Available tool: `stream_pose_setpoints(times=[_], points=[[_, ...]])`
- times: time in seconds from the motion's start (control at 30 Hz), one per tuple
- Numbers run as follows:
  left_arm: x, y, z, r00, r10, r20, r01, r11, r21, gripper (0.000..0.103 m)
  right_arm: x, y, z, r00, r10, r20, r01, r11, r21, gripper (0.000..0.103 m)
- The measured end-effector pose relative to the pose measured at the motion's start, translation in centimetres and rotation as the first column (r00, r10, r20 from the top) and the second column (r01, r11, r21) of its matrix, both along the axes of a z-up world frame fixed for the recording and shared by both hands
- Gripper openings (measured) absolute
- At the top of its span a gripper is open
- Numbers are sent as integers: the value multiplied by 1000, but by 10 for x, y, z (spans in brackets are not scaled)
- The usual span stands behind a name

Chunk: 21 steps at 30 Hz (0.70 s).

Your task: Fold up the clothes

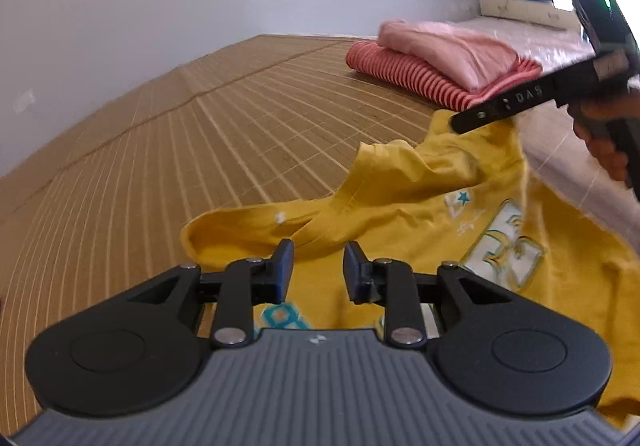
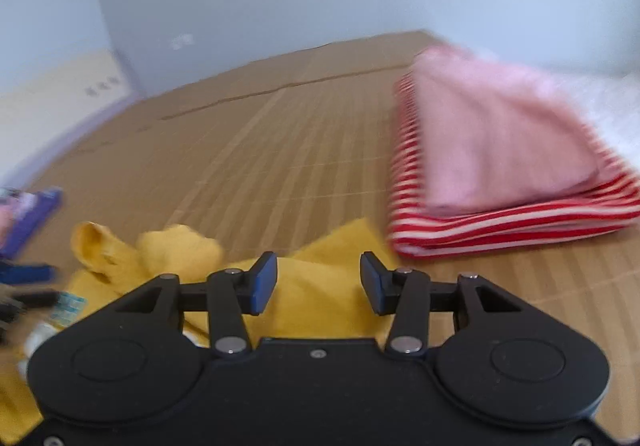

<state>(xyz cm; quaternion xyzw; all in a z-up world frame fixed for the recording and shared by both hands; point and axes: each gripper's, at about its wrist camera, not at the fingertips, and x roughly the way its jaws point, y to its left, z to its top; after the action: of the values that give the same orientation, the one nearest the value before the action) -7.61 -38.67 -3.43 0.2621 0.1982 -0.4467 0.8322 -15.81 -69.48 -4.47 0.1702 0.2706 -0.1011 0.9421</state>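
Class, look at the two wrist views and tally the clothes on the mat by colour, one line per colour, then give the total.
Yellow: 1, the yellow shirt, unfolded and crumpled on the woven mat.
Pink: 1, the pink garment, folded, top of the stack.
Red and white striped: 1, the striped garment, folded beneath it.
Total: 3

A woven bamboo mat (image 1: 224, 134) covers the surface, its slats fanning across the centre and left of the frame. A crumpled yellow shirt (image 1: 420, 206) with teal and white print lies on it at lower right. At upper right, a folded red-striped garment (image 1: 404, 80) rests on the mat, carrying a folded pink garment (image 1: 448, 50) on top.
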Motion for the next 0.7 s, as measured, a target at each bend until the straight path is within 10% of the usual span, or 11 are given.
stream_pose_setpoints(times=[0.27,0.7], points=[[16,-20,-52,979,74,188,-108,978,179,32,23,30,-10,965,-39,-261,-32,964,-264,52],[-20,48,-50,963,167,210,-204,964,169,33,-10,38,-9,919,74,-387,-156,970,-185,58]])
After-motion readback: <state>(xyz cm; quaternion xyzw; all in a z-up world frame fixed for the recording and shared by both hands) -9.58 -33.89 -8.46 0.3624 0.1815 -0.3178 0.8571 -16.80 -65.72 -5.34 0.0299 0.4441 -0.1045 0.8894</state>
